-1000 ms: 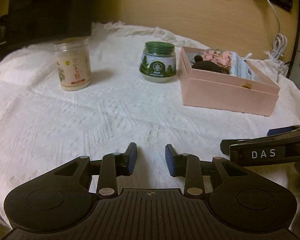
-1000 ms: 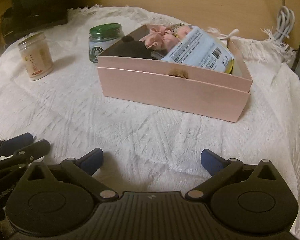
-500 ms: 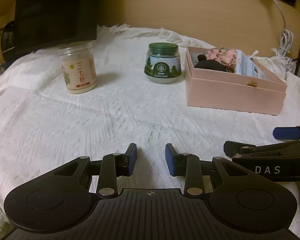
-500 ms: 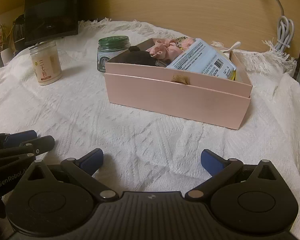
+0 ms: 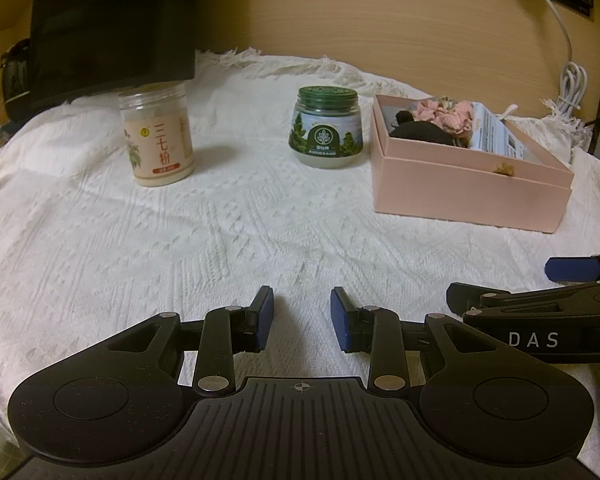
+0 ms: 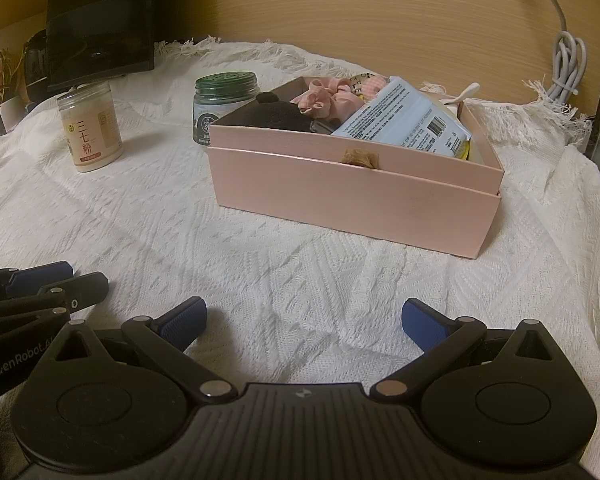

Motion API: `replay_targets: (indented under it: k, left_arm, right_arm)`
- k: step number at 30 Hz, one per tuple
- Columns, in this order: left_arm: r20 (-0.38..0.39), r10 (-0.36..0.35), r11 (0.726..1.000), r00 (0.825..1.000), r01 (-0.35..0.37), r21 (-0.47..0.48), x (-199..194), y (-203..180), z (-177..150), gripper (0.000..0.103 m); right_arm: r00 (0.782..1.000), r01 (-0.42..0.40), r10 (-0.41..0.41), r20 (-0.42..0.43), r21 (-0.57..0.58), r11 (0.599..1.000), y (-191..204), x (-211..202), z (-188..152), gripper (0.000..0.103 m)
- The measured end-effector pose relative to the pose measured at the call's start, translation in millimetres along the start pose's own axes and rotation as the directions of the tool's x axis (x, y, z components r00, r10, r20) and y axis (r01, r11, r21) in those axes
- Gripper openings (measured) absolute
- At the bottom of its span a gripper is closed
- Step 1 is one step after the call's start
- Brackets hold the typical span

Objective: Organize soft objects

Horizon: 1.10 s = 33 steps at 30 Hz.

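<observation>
Left hand-held gripper (image 5: 302,314) part open, right hand-held gripper (image 6: 304,318) wide open

Under your hand-held grippers the surface wears a white cloth (image 6: 300,256), matt and rough with a raised woven pattern and a frayed fringe, and behind it you see smooth wood-grain panelling (image 6: 360,12). Your box (image 6: 352,196) looks like matt pink card; in it lie a shiny pink fabric scrunchie (image 6: 324,98), a dark soft item (image 6: 276,116) and a glossy printed packet (image 6: 404,122). Your left gripper (image 5: 302,314) is matt black plastic with ribbed blue pads (image 5: 265,320) and bright metal pins, and both jars (image 5: 158,136) look like clear plastic.
</observation>
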<state>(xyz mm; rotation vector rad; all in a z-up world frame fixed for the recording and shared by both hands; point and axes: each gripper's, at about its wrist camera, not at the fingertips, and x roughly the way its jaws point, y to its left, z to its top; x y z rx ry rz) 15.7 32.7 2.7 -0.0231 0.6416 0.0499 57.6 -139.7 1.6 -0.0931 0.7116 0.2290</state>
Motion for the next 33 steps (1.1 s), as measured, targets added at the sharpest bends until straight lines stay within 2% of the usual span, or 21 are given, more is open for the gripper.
replay_targets:
  k: [33]
  left_arm:
    - [-0.004, -0.007, 1.0, 1.0, 0.007, -0.01, 0.5, 3.0, 0.9, 0.035]
  right_arm:
    - [1.0, -0.001, 0.001, 0.0, 0.0, 1.0, -0.6, 0.3, 0.0, 0.103]
